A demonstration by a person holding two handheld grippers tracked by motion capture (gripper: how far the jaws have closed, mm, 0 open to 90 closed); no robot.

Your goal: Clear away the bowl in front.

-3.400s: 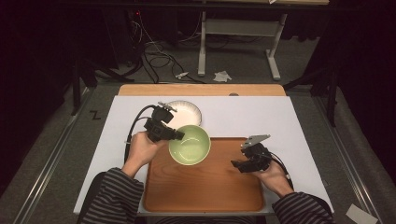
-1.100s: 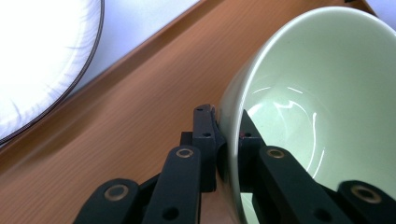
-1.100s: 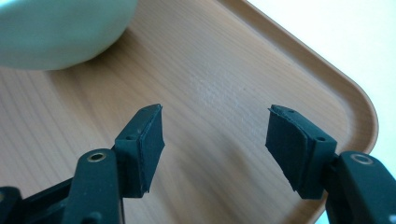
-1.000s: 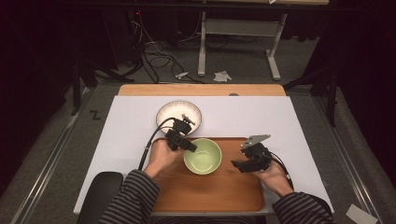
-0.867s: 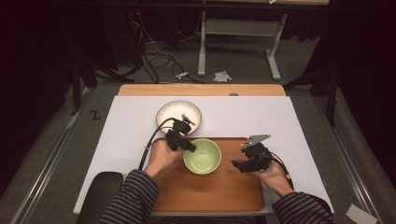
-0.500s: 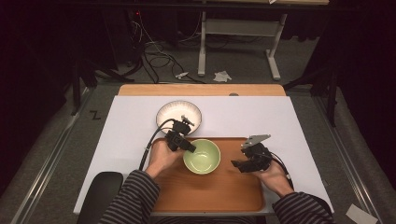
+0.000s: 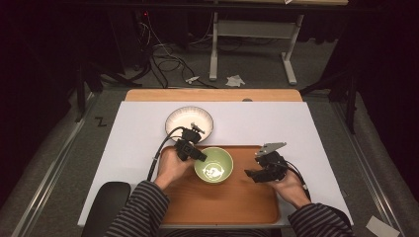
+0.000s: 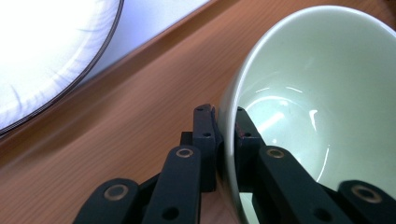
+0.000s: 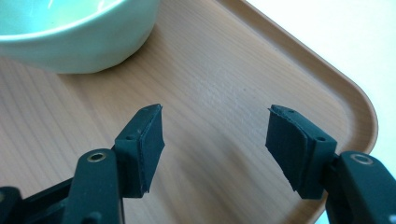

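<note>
White sheeting [image 7: 123, 148] is laid over the wooden table [image 7: 212, 95], and a brown wooden tray [image 7: 222, 202] is set on it at the near edge. Dark floor, cables [image 7: 163, 64] and a grey desk frame [image 7: 252, 49] are seen behind. No readable writing is seen. From the left, a white plate [image 7: 189, 121] is placed just beyond the tray. The green bowl [image 7: 213, 165], standing on the tray, is gripped at its rim by the left gripper [image 8: 225, 133]. The right gripper [image 9: 215, 135] is held wide apart above the tray.

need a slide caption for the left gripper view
Left gripper shut on the green bowl's rim over the wooden tray, white plate beyond.
</note>
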